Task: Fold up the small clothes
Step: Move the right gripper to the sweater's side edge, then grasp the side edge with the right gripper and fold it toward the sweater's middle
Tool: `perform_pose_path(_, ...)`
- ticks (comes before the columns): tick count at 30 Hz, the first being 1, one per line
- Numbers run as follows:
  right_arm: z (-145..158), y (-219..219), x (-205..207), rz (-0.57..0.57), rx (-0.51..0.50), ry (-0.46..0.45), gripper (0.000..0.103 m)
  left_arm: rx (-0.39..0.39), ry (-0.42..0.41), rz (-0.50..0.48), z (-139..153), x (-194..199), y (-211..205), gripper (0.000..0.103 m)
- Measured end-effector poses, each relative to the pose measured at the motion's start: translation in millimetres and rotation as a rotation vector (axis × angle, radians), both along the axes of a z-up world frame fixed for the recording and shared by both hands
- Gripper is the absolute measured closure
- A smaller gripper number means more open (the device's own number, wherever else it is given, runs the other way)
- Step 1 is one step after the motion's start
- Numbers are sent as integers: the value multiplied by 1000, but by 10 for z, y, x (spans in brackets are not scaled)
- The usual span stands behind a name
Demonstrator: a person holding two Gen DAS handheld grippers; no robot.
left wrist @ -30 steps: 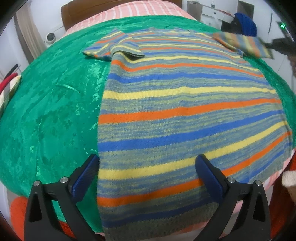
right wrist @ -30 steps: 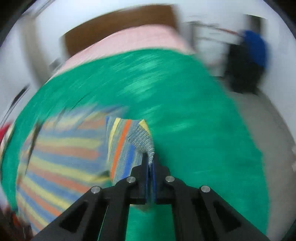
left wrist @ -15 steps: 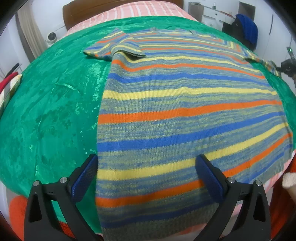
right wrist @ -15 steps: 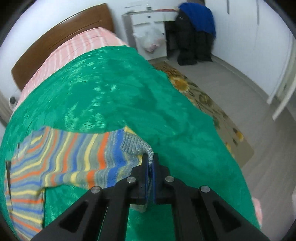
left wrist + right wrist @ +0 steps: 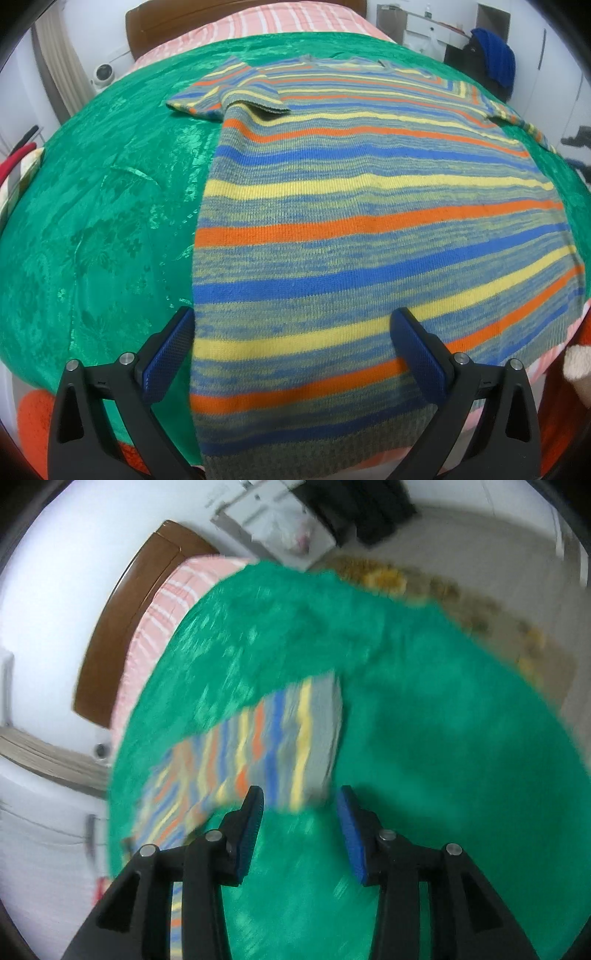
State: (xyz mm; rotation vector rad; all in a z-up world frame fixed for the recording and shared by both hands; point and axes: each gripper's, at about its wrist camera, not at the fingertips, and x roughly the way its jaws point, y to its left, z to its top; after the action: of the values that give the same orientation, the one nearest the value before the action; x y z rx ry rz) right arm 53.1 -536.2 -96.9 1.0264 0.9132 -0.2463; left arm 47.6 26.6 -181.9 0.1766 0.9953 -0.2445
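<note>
Left gripper: jaws spread wide over sweater hem, not pinching. Right gripper: jaws opening, sleeve just beyond, unpinched. Striped sweater: flat on green blanket, bed.

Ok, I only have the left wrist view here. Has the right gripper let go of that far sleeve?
Observer: Yes. The right gripper has its jaws opening, and the sleeve lies clear of the pads.
Operator: Is the sleeve flat?
Observer: It lies spread out on the green cover, cuff end nearest the gripper; the picture is blurred.
Operator: Anything beyond the bed on that side?
Observer: A patterned rug on the floor.
</note>
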Motion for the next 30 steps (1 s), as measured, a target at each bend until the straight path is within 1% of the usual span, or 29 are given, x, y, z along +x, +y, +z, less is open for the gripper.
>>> perform_pose_path(2,-127,77,54,3,25,26,61,2,0,0,-2,-2,-5,0)
perform_pose_path(3,-201,94,79,-21,15,31,63,2,-1,-1,-1,-4,-2,0)
perform_pose_path(5,-297,68,96,-88,20,-6,67,1,-1,-2,3,-12,-4,0)
perform_pose_path(7,-388,13,43,-186,55,-67,81,-1,1,-3,3,-4,4,0)
perform_pose_path(8,-414,-9,10,-222,69,-106,85,-1,1,-3,2,-2,6,0)
perform_pose_path(9,-411,-8,1,-229,62,-114,97,-1,1,-4,2,-1,6,0)
perform_pose_path(12,-243,25,-75,-233,-59,-93,98,0,0,-3,1,1,4,0)
perform_pose_path(14,-130,30,-89,-235,-127,-64,98,2,-2,-4,-3,7,-2,0)
perform_pose_path(16,-118,13,-43,-226,-181,-8,98,4,-3,-5,-5,13,-5,0)
perform_pose_path(18,-153,-20,10,-215,-204,26,98,4,-4,-6,-2,12,0,0)
perform_pose_path(19,-194,-91,21,-212,-207,31,98,4,-3,-6,-1,13,5,0)
perform_pose_path(21,-242,-103,57,-196,-203,46,98,4,5,-2,6,18,16,0)
perform_pose_path(23,-198,-119,27,-177,-229,38,94,17,21,-2,52,-4,11,2)
perform_pose_path(24,-154,-117,-20,-169,-247,39,82,18,31,-10,112,-26,12,2)
perform_pose_path(25,-102,-106,-63,-170,-270,50,73,1,32,-18,194,-57,23,3)
perform_pose_path(26,-39,-79,-143,-176,-301,64,68,-36,31,-25,314,-66,58,3)
perform_pose_path(27,63,-61,-247,-185,-346,74,59,-100,26,-33,504,-35,131,3)
perform_pose_path(28,143,-28,-329,-187,-381,75,57,-129,15,-34,619,0,178,3)
perform_pose_path(29,243,18,-415,-180,-426,72,57,-159,-14,-31,811,111,252,3)
perform_pose_path(30,356,120,-503,-152,-486,60,54,-167,-38,-31,926,210,292,3)
